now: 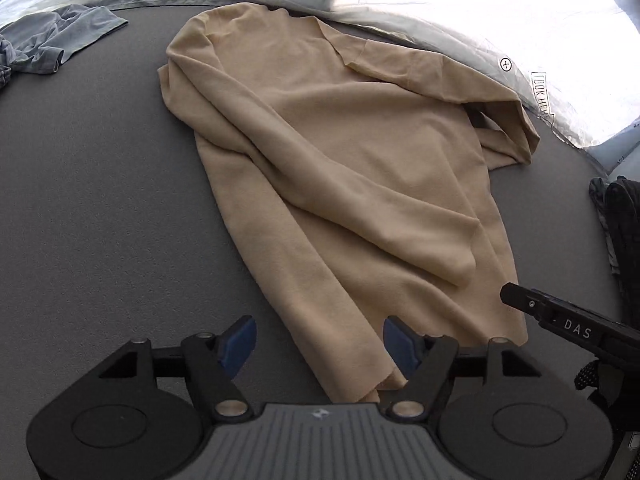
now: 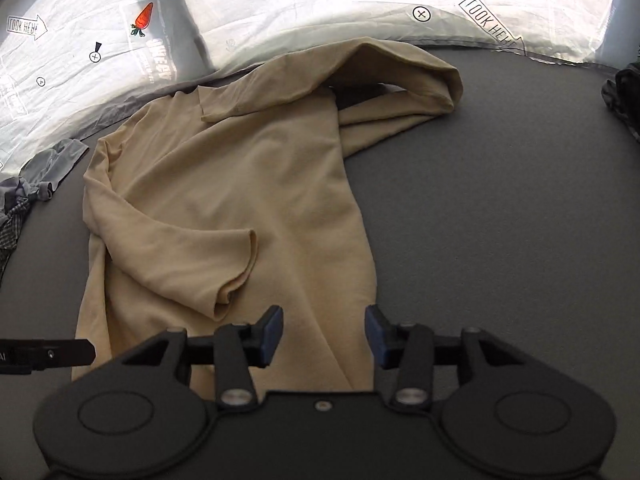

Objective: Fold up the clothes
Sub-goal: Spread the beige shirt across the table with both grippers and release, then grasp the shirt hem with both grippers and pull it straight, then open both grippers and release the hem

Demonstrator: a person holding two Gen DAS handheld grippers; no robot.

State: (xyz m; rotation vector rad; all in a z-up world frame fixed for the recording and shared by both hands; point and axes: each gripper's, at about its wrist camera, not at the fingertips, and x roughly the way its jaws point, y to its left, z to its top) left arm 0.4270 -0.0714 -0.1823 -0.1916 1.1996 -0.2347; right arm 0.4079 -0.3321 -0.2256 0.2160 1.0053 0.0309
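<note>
1. Left wrist view: left gripper (image 1: 319, 347), jaws spread and empty, hangs over the near hem of a tan shirt (image 1: 340, 168) lying crumpled on a grey bed (image 1: 100, 200)
2. Right wrist view: right gripper (image 2: 324, 336), jaws spread, above the shirt's lower edge, pinching nothing

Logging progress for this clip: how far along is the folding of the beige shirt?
Done: the beige long-sleeved shirt lies spread on the grey surface, one sleeve laid across its body, still wrinkled. In hand: nothing; the left gripper and right gripper have open jaws over the hem. Left: the far sleeve is still bunched, the body unfolded, and a crumpled blue-grey garment waits.
</note>
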